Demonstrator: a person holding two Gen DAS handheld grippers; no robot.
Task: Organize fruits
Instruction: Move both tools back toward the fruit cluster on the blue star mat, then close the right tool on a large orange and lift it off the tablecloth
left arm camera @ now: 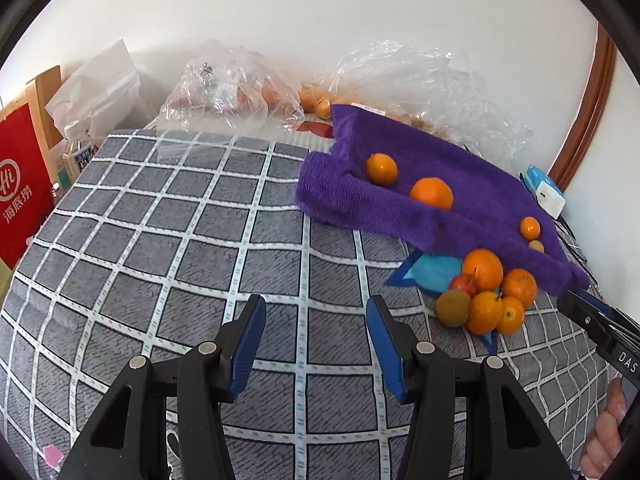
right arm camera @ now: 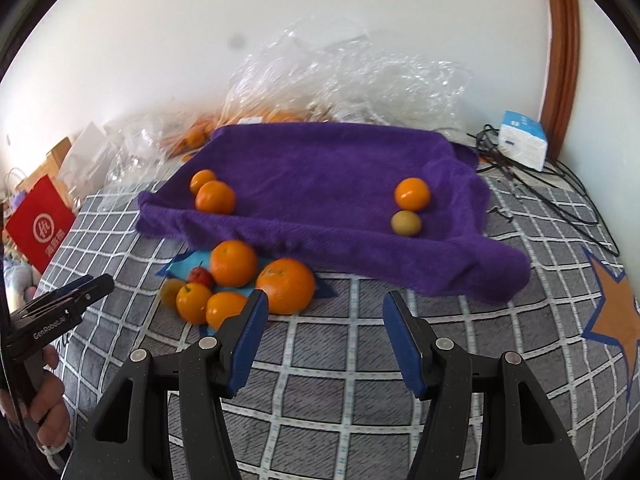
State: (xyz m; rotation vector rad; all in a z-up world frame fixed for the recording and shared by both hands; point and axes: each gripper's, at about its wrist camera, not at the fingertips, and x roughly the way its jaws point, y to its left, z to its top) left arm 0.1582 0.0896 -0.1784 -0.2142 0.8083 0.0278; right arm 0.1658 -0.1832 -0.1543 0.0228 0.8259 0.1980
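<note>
Plain white wall [right arm camera: 320, 20] behind a surface covered in grey checked fabric [left arm camera: 180, 240]; brown wooden frame [right arm camera: 562, 40] at right; red paper bag [left arm camera: 20, 184] at left. Even daylight.

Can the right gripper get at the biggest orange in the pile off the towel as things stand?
Probably yes. The right gripper is open and empty, and the big orange sits just ahead beside its left finger, at the pile's near edge on the checked cover, with nothing between them.
</note>
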